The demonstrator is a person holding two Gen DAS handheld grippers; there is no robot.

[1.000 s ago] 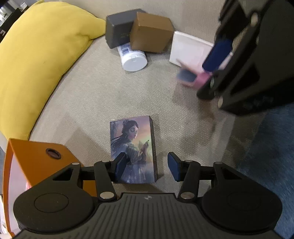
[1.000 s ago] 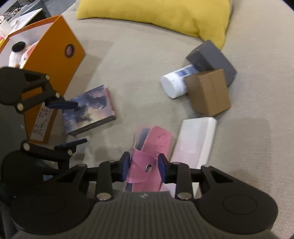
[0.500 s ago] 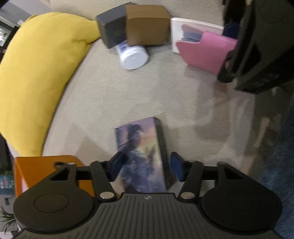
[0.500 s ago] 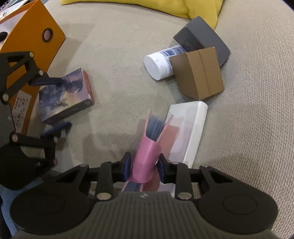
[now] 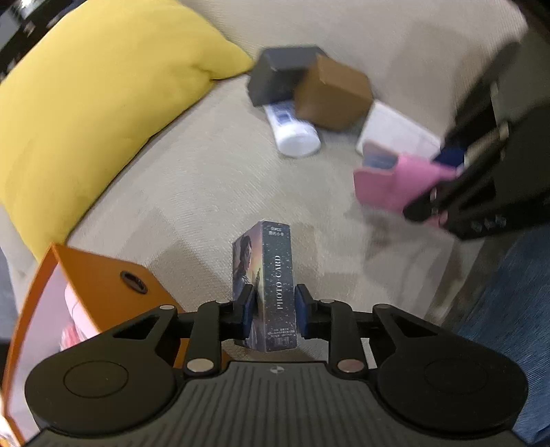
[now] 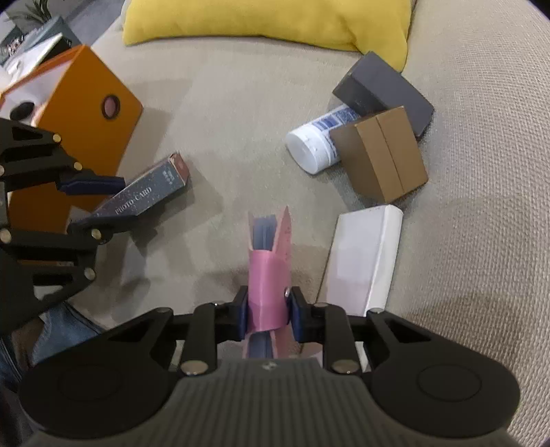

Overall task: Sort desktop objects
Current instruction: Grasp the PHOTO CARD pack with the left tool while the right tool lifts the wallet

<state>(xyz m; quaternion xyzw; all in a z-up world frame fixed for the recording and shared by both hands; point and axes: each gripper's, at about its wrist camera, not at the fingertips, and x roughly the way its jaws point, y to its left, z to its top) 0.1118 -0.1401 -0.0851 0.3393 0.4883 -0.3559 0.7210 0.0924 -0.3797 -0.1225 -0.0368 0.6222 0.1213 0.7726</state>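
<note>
My left gripper (image 5: 273,314) is shut on the photo card box (image 5: 271,275), a dark box with a painted figure, held on edge and lifted off the beige cushion; it also shows in the right wrist view (image 6: 144,196). My right gripper (image 6: 268,311) is shut on a pink card holder (image 6: 270,275) with blue cards in it, held above the cushion; it also shows in the left wrist view (image 5: 395,184). An open orange box (image 6: 79,130) stands at the left, next to my left gripper (image 6: 99,199).
A brown carton (image 6: 381,158), a grey box (image 6: 385,89) and a white bottle (image 6: 316,144) lie together at the back right. A white flat box (image 6: 364,261) lies to the right of the card holder. A yellow pillow (image 6: 268,17) lies at the back.
My left gripper has closed on the photo card box, turned it on edge and lifted it. My right gripper has lifted the pink card holder off the white box and turned it upright.
</note>
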